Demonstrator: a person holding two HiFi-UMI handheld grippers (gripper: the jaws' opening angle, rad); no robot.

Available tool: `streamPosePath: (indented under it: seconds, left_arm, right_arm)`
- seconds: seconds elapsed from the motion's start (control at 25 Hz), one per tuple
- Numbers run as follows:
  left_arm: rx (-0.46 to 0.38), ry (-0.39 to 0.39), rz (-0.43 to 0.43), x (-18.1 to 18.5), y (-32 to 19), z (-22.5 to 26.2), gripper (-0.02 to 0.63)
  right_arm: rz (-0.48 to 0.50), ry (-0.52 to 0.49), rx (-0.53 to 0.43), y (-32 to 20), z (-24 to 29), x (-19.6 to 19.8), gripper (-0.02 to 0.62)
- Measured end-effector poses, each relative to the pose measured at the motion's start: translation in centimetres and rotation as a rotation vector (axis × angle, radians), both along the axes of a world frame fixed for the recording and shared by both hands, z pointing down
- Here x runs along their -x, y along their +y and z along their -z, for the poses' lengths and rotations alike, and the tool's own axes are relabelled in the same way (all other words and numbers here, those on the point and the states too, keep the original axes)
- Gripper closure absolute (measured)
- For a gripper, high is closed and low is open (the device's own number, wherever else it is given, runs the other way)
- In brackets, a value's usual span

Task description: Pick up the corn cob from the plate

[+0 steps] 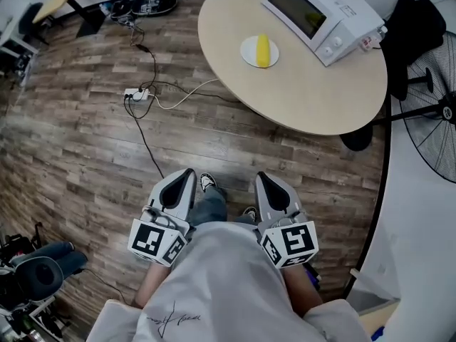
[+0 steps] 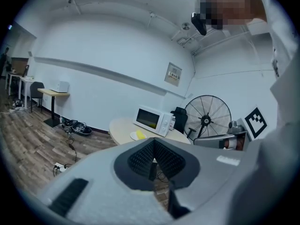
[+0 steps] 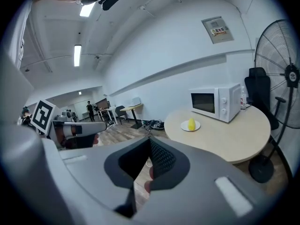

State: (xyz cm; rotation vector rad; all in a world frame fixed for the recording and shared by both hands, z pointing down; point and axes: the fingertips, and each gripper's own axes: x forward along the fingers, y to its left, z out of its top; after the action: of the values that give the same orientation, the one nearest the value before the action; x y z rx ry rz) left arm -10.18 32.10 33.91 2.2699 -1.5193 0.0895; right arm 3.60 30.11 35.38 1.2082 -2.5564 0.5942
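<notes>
A yellow corn cob (image 1: pixel 263 50) lies on a small white plate (image 1: pixel 249 54) on the round beige table (image 1: pixel 299 98), just left of a white microwave (image 1: pixel 320 13). The corn cob (image 3: pixel 191 123) also shows far ahead in the right gripper view, and the plate (image 2: pixel 137 135) in the left gripper view. Both grippers hang close in front of the person, over the wooden floor and well short of the table. My left gripper (image 1: pixel 187 174) has its jaws together with nothing between them. My right gripper (image 1: pixel 261 177) is shut and empty too.
A power strip (image 1: pixel 137 95) with black and white cables lies on the floor left of the table. A standing fan (image 1: pixel 436 120) and a black chair (image 1: pixel 420 27) stand to the right. A desk and cable clutter (image 1: pixel 142 4) sit at the far left.
</notes>
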Motion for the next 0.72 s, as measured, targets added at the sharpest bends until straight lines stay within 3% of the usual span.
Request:
streamPosePath:
  seconds: [0.48, 0.72]
  left_arm:
    - [-0.042, 0.025, -0.053, 5.7, -4.7, 1.4, 0.606]
    - [-0.050, 0.040, -0.023, 8.5, -5.9, 1.7, 0.604]
  right_arm:
    - [-0.048, 0.004, -0.042, -5.6, 1.7, 6.1, 0.586]
    - [-0.124, 0.010, -0.034, -8.0, 1.7, 6.3, 0.586]
